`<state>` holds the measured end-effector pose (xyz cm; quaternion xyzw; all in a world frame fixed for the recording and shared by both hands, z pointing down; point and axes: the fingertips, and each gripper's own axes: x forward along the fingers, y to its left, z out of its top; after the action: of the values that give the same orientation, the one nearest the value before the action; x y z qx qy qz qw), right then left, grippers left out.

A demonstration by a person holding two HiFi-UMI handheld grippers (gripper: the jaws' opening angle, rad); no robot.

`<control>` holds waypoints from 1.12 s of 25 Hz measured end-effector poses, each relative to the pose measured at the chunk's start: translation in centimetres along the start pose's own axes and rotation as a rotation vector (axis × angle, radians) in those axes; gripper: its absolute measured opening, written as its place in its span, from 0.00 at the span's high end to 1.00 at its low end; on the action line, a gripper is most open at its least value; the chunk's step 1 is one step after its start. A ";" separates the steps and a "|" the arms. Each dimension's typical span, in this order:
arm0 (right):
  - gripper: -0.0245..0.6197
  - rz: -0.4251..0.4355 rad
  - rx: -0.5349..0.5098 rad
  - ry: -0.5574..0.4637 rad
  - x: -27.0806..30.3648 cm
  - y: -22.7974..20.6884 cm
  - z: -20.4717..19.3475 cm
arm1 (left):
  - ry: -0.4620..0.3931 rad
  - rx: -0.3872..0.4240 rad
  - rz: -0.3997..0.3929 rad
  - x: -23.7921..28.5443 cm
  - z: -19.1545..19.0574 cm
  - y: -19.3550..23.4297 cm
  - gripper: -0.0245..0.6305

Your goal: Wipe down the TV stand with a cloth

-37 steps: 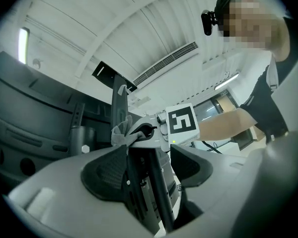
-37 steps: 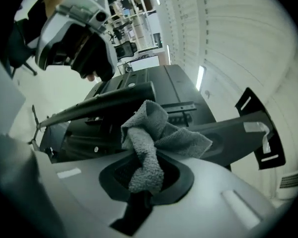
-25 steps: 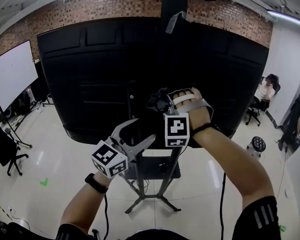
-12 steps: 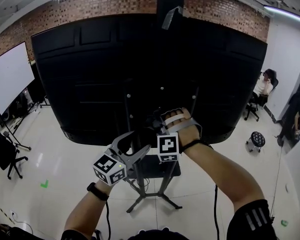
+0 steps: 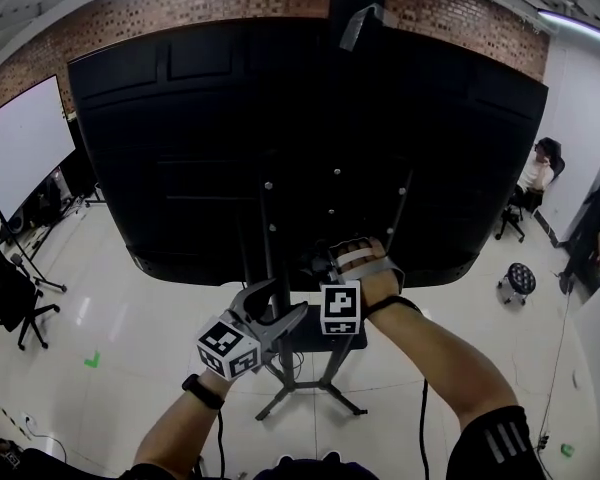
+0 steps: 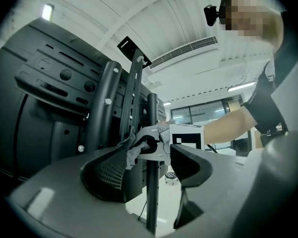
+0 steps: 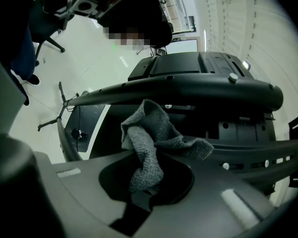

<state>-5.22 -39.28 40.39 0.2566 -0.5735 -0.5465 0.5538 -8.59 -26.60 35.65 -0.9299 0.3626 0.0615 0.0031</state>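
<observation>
A big black TV [image 5: 220, 138] shows its back, mounted on a black TV stand [image 5: 271, 230] with upright posts and a low shelf [image 5: 315, 336]. My right gripper [image 5: 316, 265] is shut on a grey cloth [image 7: 151, 133] and holds it against the stand's posts, below the TV's lower edge. In the right gripper view the cloth bunches up out of the right gripper [image 7: 149, 185], just under a black stand bar [image 7: 188, 90]. My left gripper [image 5: 278, 304] is open just left of it. A thin stand post [image 6: 151, 192] stands between the left gripper's [image 6: 151, 165] jaws; the cloth [image 6: 133, 151] shows beyond.
The stand's splayed legs [image 5: 305, 403] rest on a glossy white floor. A whiteboard [image 5: 20, 143] and an office chair [image 5: 10, 303] stand at the left. At the right are a round stool [image 5: 520, 280] and a seated person [image 5: 535, 173]. A cable [image 5: 423, 423] trails on the floor.
Both grippers have moved down along the stand, from the TV's back to just below its lower edge. The right gripper kept the cloth; the left stayed open.
</observation>
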 end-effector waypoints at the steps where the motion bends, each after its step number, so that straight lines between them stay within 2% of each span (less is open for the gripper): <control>1: 0.92 -0.001 0.015 -0.009 0.0 0.1 0.1 | 0.001 -0.003 0.003 -0.1 -0.3 0.1 0.50; 3: 0.92 -0.001 0.078 -0.052 -0.6 0.0 0.4 | -0.002 -0.010 0.011 -0.2 -0.6 0.4 0.50; 8: 0.92 0.052 0.442 -0.282 -4.6 -1.5 2.2 | -0.027 -0.018 0.025 -0.6 -0.1 0.4 0.50; 11: 0.92 0.044 0.573 -0.384 -7.0 -3.0 2.2 | -0.055 -0.007 0.031 -0.8 1.0 0.1 0.50; 19: 0.92 0.032 0.759 -0.540 -11.8 -7.8 0.6 | -0.113 0.031 0.060 -0.8 5.3 -1.2 0.50; 28: 0.92 -0.072 0.792 -0.562 -14.0 -11.3 -5.4 | -0.154 0.092 0.037 1.8 8.2 -4.6 0.50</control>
<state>-0.26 -31.62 24.02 0.3099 -0.8555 -0.3531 0.2178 -5.13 -23.97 27.10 -0.9145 0.3807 0.1160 0.0723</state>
